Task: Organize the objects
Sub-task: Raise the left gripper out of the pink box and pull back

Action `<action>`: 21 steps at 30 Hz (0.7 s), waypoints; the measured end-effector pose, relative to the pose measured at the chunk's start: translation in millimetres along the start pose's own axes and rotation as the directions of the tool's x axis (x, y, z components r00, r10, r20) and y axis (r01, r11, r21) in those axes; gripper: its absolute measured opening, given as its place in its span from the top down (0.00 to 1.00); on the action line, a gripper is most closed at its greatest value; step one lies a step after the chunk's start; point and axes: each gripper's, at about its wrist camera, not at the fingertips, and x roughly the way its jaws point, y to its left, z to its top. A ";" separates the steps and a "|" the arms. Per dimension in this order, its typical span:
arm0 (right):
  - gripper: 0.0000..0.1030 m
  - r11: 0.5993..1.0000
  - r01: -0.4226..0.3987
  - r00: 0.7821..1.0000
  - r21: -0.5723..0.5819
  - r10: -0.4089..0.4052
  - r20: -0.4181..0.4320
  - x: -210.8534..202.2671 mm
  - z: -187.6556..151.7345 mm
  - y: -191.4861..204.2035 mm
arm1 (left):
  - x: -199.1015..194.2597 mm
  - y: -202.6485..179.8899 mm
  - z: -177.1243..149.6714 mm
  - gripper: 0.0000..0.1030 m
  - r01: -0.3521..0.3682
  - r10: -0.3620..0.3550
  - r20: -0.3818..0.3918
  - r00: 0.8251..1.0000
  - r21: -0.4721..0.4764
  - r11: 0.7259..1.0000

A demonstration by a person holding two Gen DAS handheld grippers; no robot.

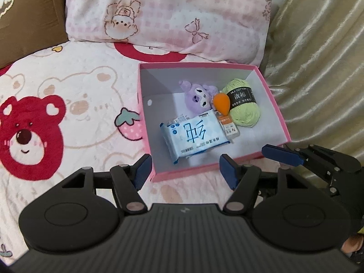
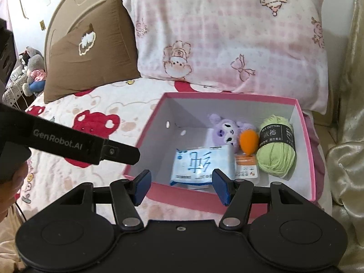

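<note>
The sorting looks close to finished: everything loose in view already lies inside the pink box (image 1: 276, 111), which sits on the bed (image 1: 86, 104) in front of the pink pillow (image 1: 173, 16). Taking the box floor as a clock face in the left wrist view, the pack of wipes (image 1: 193, 136) lies at about seven o'clock, the purple plush toy (image 1: 198, 95) at twelve, the green ball of yarn (image 1: 244, 104) at two, and the orange sponge (image 1: 221, 103) between toy and yarn, with its small packet (image 1: 228, 127) just below it, touching the wipes. No stray thing shows on the bedspread in either view, so I judge the step in hand to be backing off after a drop. The next move calls for finding anything left out of frame, or a lid if there is one. The left tool (image 1: 185, 173) stands about half open with nothing between its pads, above the box's near wall. The right tool (image 2: 182, 185) is likewise partly open and empty, near the wall at six o'clock, touching nothing I can see.
</note>
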 end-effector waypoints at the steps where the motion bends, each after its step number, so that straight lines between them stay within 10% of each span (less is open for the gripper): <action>1: 0.38 1.000 -0.003 1.000 0.001 0.003 0.001 -3.5 -0.5 3.1 | -4.8 0.8 -1.7 0.37 -0.002 0.002 0.002 1.000 -0.001 1.000; 21: 0.32 1.000 -0.018 1.000 -0.022 0.018 0.006 -50.4 -6.8 64.9 | -81.6 41.7 -43.7 0.34 -0.080 0.084 0.067 0.994 -0.056 0.995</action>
